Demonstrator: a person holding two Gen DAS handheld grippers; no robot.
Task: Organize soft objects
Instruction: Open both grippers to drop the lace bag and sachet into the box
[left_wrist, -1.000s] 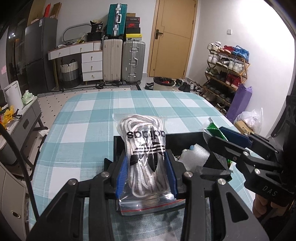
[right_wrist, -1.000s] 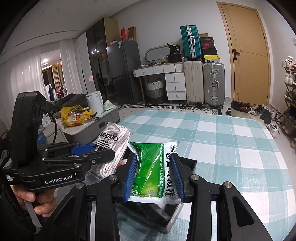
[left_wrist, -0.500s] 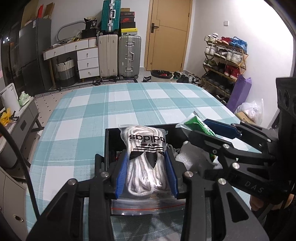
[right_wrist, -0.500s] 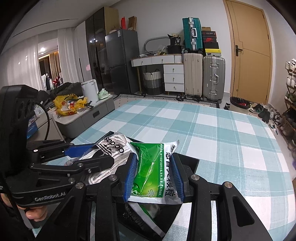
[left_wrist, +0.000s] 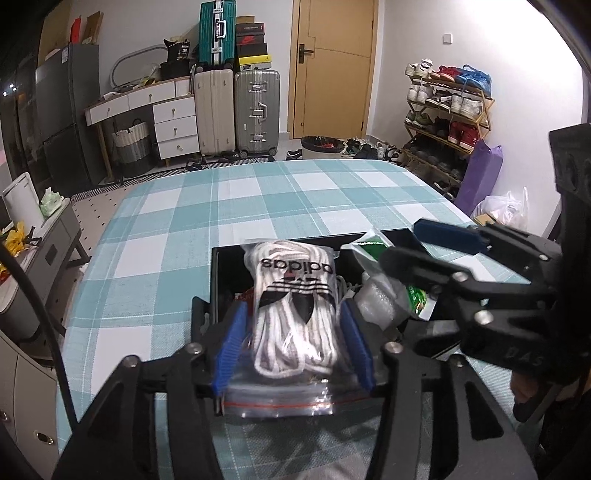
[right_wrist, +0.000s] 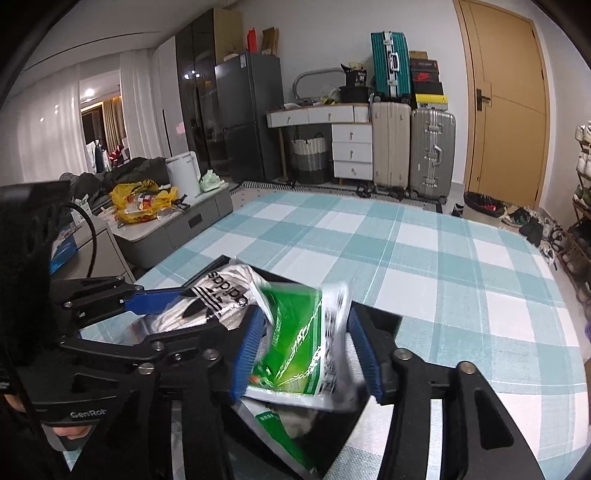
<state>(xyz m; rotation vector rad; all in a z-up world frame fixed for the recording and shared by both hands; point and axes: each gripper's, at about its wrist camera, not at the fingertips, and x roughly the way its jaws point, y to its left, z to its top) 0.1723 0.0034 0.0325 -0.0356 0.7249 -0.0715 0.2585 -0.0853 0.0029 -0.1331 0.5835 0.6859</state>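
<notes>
A clear zip bag of white adidas laces (left_wrist: 295, 310) lies over the black box (left_wrist: 218, 277) on the checked table. My left gripper (left_wrist: 293, 347) has its blue pads spread wide on either side of the bag and looks open. My right gripper (right_wrist: 306, 350) is open, and a green and white packet (right_wrist: 303, 343), blurred, sits tilted between its pads over the box (right_wrist: 384, 317). The laces bag also shows in the right wrist view (right_wrist: 218, 299), left of the packet. A second green packet (right_wrist: 280, 432) and bubble wrap (left_wrist: 376, 302) lie inside the box.
The teal checked tablecloth (left_wrist: 258, 199) stretches beyond the box. Suitcases (left_wrist: 236, 110) and a door stand at the far wall, a shoe rack (left_wrist: 443, 110) at the right, and a low grey cabinet (right_wrist: 173, 225) at the left of the table.
Both grippers have come down over the black box and opened. The laces bag has sunk onto the box. The green packet has tilted and slipped loose between the right pads.
</notes>
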